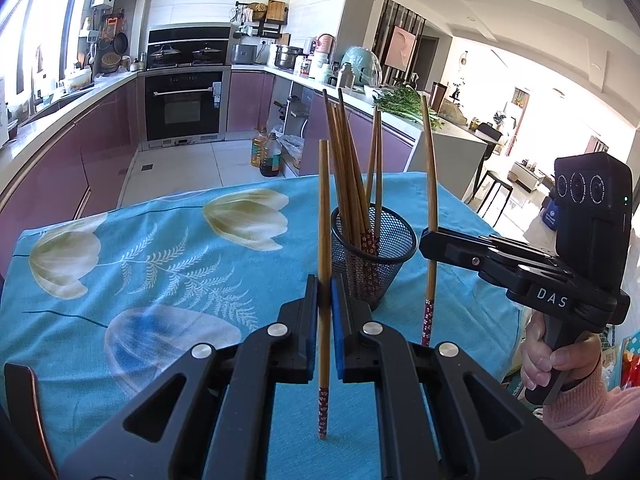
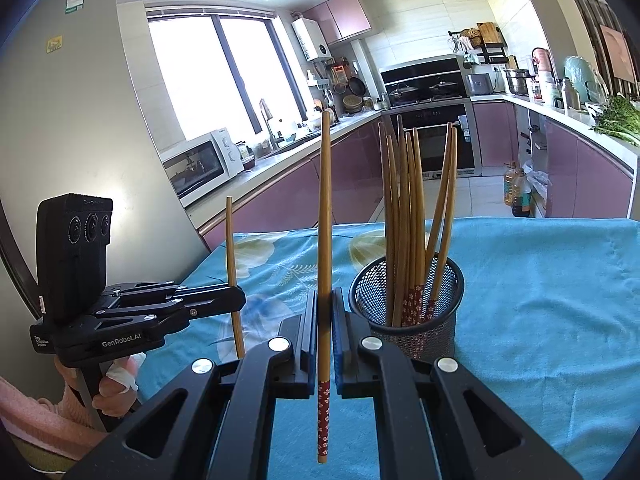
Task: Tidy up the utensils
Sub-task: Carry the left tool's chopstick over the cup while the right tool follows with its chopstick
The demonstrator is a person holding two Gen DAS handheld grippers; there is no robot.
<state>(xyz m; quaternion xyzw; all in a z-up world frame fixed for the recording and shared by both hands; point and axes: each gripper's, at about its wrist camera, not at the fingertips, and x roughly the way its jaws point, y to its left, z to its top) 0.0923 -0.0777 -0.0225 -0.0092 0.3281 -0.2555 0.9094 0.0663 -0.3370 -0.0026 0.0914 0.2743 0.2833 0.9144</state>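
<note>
A black mesh cup (image 1: 374,248) stands on the blue flowered tablecloth and holds several wooden chopsticks (image 1: 352,184) with red patterned ends. It also shows in the right wrist view (image 2: 408,300). My left gripper (image 1: 325,296) is shut on one upright chopstick (image 1: 324,208), just left of the cup. My right gripper (image 2: 325,312) is shut on another upright chopstick (image 2: 325,208), just left of the cup in its view. The right gripper (image 1: 432,242) shows in the left view, to the cup's right. The left gripper (image 2: 236,300) shows in the right view.
The table's blue cloth (image 1: 160,264) spreads left of the cup. Beyond its far edge lie the kitchen floor, oil bottles (image 1: 266,154), purple cabinets and an oven (image 1: 184,104). A fridge (image 2: 72,120) stands at the left in the right wrist view.
</note>
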